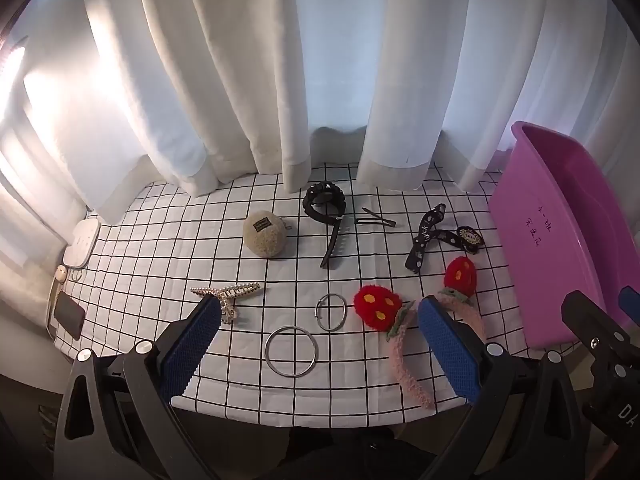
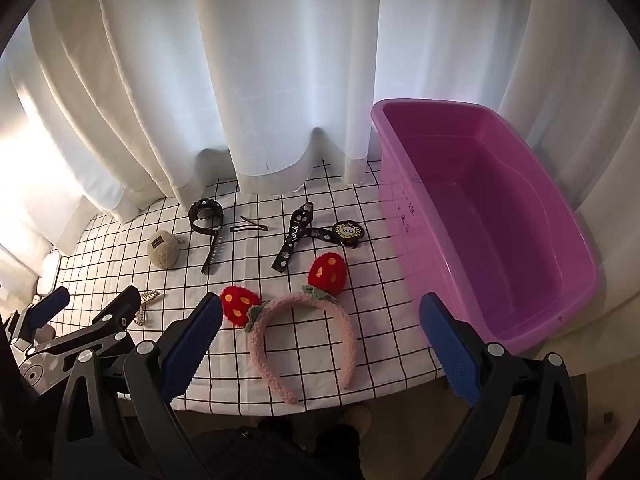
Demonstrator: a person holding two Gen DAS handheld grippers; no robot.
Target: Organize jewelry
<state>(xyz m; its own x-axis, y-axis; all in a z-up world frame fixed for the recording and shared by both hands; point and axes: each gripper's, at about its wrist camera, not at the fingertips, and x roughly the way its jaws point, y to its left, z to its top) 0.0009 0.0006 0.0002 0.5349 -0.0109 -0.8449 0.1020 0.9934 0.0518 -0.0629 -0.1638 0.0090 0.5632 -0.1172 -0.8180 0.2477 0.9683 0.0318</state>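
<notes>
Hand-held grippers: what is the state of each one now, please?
Left hand-held gripper: open, holding nothing.
Right hand-held gripper: open, holding nothing.

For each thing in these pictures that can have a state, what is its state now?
left gripper: open, holding nothing.
right gripper: open, holding nothing.
purple bin: upright, nothing inside.
strawberry headband: lying flat on the checked cloth, open end toward the table edge.
black watch: strap unbuckled, on the cloth.
two metal rings: flat, apart from each other.
pearl claw clip: lying on its side.
</notes>
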